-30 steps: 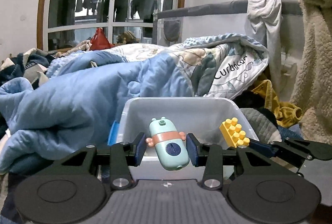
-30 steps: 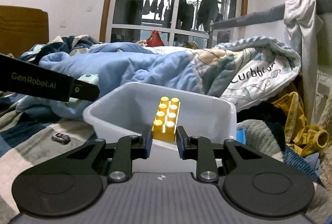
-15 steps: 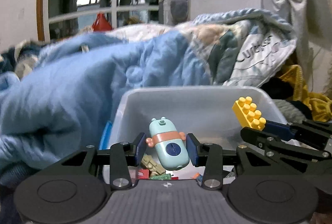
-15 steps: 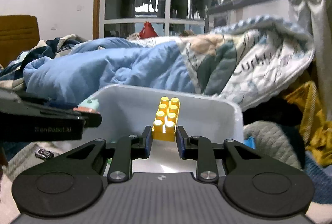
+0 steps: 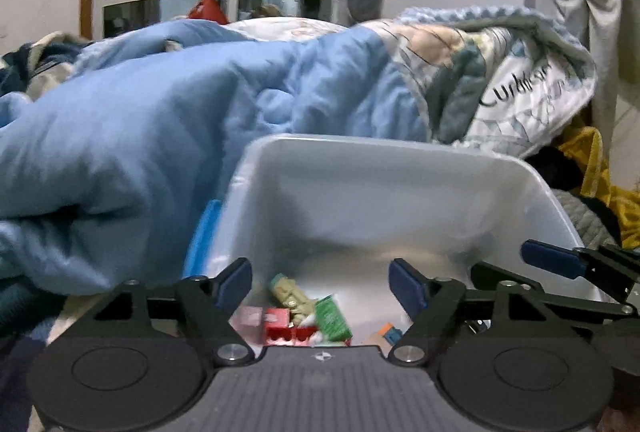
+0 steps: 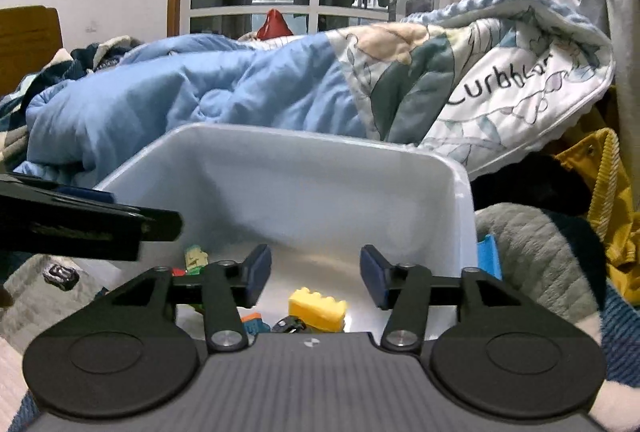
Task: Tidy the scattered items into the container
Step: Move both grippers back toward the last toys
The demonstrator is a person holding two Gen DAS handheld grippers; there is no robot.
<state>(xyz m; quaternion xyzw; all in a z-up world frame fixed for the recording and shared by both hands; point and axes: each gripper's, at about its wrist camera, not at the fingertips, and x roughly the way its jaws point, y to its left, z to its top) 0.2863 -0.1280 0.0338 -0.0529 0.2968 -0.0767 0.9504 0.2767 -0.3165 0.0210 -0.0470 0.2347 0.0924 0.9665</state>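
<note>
A white plastic bin [image 5: 400, 159] [image 6: 304, 143] stands on the bed in front of both grippers. My left gripper [image 5: 320, 284] is open and empty above the bin's near edge. Below it lie a tan figure [image 5: 290, 296], a green piece [image 5: 332, 318] and a red piece [image 5: 280, 328]. My right gripper [image 6: 315, 278] is open and empty over the bin. The yellow brick [image 6: 318, 308] lies on the bin floor below it, beside a small dark toy car [image 6: 290, 324]. The mint-green toy is out of sight.
A blue quilt [image 5: 140, 135] [image 6: 192, 91] is piled behind and left of the bin. A small toy car [image 6: 60, 274] lies on the bed left of the bin. A blue lid edge [image 6: 490, 256] and grey and yellow clothes [image 6: 608, 199] lie to the right.
Both grippers opened over the bin. The yellow brick dropped to the bin floor. The mint-green toy left my left gripper and is no longer visible.
</note>
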